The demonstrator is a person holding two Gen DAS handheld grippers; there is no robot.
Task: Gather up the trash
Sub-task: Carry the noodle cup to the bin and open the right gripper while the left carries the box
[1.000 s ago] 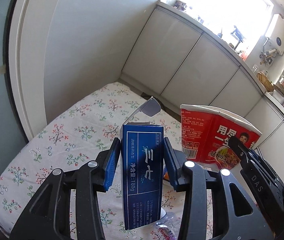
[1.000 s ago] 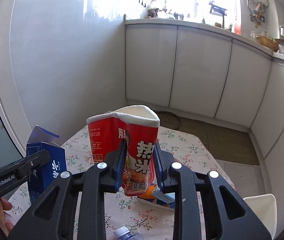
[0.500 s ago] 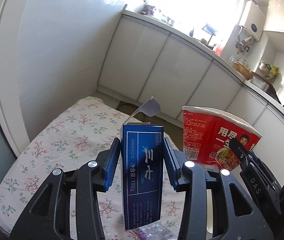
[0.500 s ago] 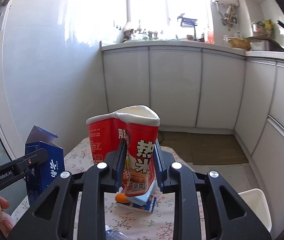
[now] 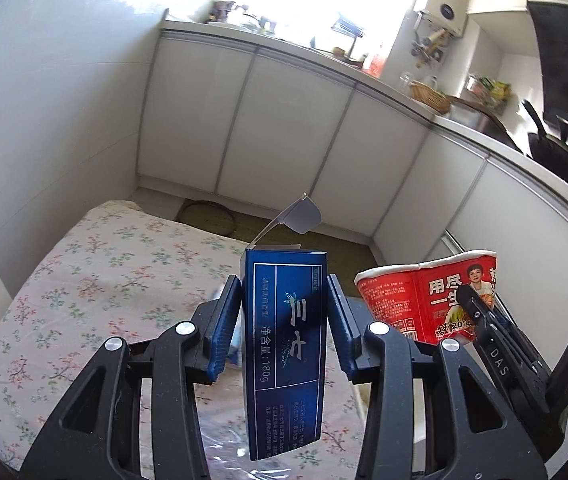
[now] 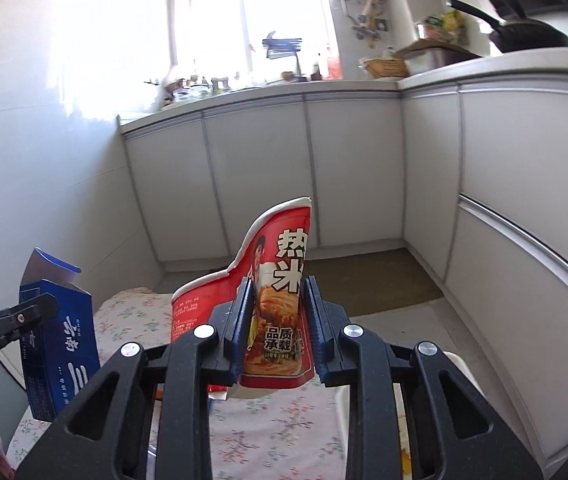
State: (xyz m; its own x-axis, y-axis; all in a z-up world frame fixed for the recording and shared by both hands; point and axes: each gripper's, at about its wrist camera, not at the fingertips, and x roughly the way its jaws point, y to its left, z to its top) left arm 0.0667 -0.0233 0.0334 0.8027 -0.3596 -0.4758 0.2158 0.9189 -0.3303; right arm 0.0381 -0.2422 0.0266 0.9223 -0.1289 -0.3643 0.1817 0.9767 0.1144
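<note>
left hand-held gripper (image 5: pixel 284 320) clamps upright blue carton (image 5: pixel 285 344) | right hand-held gripper (image 6: pixel 276 328) squeezes crushed red noodle cup (image 6: pixel 276 308) | both raised above floral worktop (image 5: pixel 84 288) | white bin (image 6: pixel 463 380) nearest right hand, low right

white cabinets (image 6: pixel 355 168) | bright window (image 6: pixel 244 12) | floral tablecloth (image 5: pixel 96 280) | brown mat (image 6: pixel 371 280)

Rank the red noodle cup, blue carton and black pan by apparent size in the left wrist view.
1. Blue carton, nearest the camera.
2. Red noodle cup, partly hidden by the right tool.
3. Black pan, far off on the counter.
</note>
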